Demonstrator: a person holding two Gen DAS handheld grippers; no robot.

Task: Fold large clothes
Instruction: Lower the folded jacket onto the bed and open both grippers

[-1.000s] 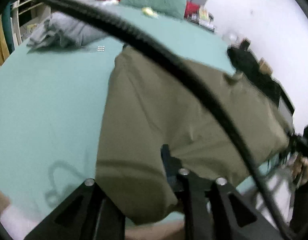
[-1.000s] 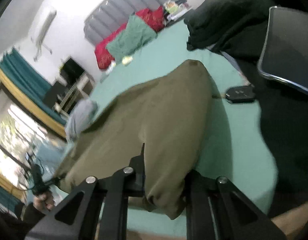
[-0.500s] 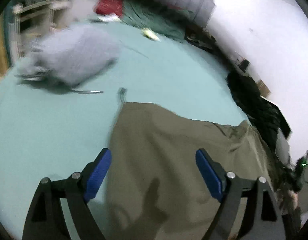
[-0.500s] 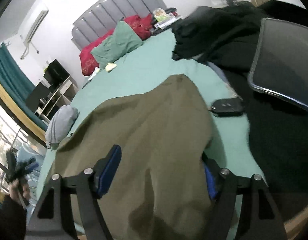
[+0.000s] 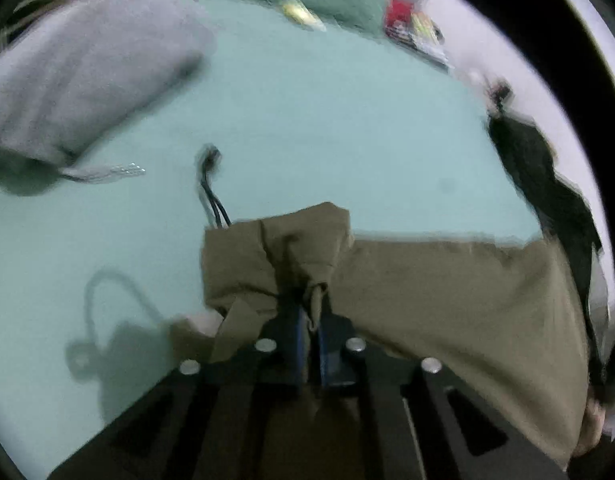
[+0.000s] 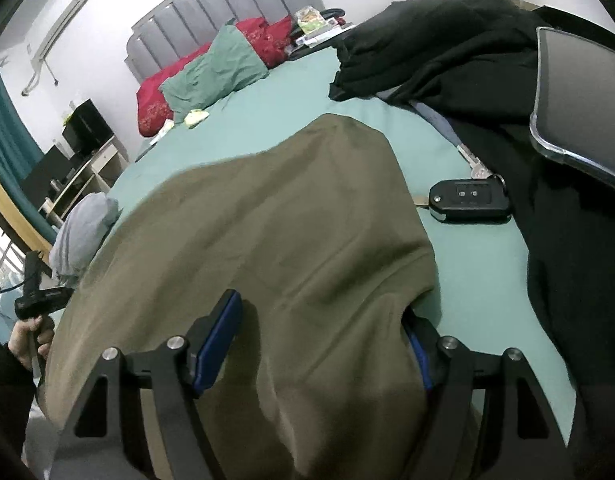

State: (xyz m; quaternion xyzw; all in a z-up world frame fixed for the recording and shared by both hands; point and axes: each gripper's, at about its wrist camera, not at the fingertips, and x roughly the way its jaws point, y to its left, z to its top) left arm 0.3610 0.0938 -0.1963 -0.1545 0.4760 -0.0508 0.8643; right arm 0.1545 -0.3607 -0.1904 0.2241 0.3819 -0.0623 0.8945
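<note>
An olive-green garment (image 5: 447,288) lies spread on the teal bed sheet (image 5: 327,120). My left gripper (image 5: 309,312) is shut on a bunched corner of it, with the cloth pinched between the blue pads. In the right wrist view the same garment (image 6: 267,220) fills the middle. My right gripper (image 6: 321,312) stands open just over its near part, and nothing is pinched. The garment's right edge drapes over the right-hand pad. At the far left of that view a hand (image 6: 27,336) holds the left gripper's handle.
A grey garment (image 5: 79,72) lies heaped at the left, with a thin black cable (image 5: 209,184) near it. Black clothes (image 6: 447,40), a car key (image 6: 469,202) and a dark flat panel (image 6: 579,112) lie at the bed's right. Green and red pillows (image 6: 215,68) sit by the headboard.
Both grippers let go of the garment's near edge and opened. The left one moved forward to a farther corner and shut on it. The right one dropped lower and stays open.
</note>
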